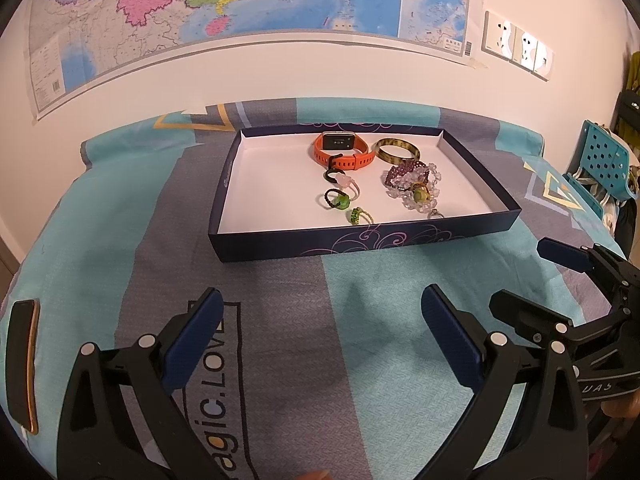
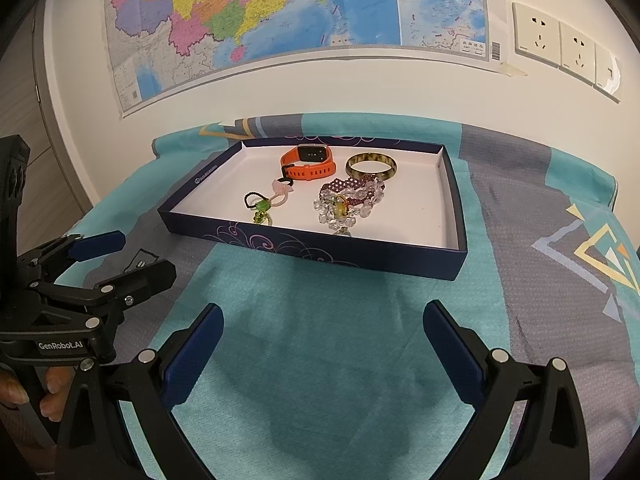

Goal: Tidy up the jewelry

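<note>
A dark blue box lid [image 1: 304, 245] [image 2: 456, 216] with a white inside lies on the patterned cloth. In it lie an orange watch [image 1: 340, 152] [image 2: 308, 164], a mottled bangle [image 1: 397, 150] [image 2: 371, 165], beaded bracelets [image 1: 412, 184] [image 2: 352, 198] and several small rings [image 1: 340, 199] [image 2: 260, 204]. My left gripper [image 1: 322, 334] is open and empty, over the cloth in front of the box. My right gripper [image 2: 320, 346] is open and empty too, in front of the box and to the right of the left one; it shows in the left wrist view [image 1: 532, 276].
A phone [image 1: 22, 364] lies at the cloth's left edge. A teal plastic chair [image 1: 604, 160] stands at the right. A wall map [image 1: 240, 8] and sockets [image 2: 560, 44] are behind the table. The left gripper shows in the right wrist view [image 2: 120, 256].
</note>
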The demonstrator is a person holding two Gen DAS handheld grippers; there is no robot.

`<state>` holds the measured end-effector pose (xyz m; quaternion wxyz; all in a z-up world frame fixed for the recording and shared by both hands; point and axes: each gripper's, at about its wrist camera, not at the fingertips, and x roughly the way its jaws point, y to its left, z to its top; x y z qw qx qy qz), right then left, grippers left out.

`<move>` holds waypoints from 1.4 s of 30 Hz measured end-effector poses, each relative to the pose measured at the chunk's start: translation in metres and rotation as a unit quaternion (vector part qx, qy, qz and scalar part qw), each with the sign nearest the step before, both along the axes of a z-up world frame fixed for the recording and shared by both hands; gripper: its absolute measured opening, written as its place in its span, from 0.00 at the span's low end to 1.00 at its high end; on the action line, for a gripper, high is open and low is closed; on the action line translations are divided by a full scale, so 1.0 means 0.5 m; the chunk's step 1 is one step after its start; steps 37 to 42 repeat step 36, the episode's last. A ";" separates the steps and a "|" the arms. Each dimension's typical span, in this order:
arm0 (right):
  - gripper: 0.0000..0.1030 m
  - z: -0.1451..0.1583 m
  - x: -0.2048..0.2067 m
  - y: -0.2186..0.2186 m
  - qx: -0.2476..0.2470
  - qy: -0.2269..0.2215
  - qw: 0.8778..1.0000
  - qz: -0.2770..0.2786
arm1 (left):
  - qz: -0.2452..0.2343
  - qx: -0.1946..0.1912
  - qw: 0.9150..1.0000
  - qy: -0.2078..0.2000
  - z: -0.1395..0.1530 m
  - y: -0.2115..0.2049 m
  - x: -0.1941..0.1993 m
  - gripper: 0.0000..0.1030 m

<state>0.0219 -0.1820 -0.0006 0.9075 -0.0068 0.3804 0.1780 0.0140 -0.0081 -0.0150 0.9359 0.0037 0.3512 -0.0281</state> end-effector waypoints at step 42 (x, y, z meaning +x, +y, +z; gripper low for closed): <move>0.94 -0.014 0.026 -0.097 -0.055 0.038 0.997 -0.025 | -0.003 -0.012 1.000 0.018 -0.018 0.021 0.013 0.94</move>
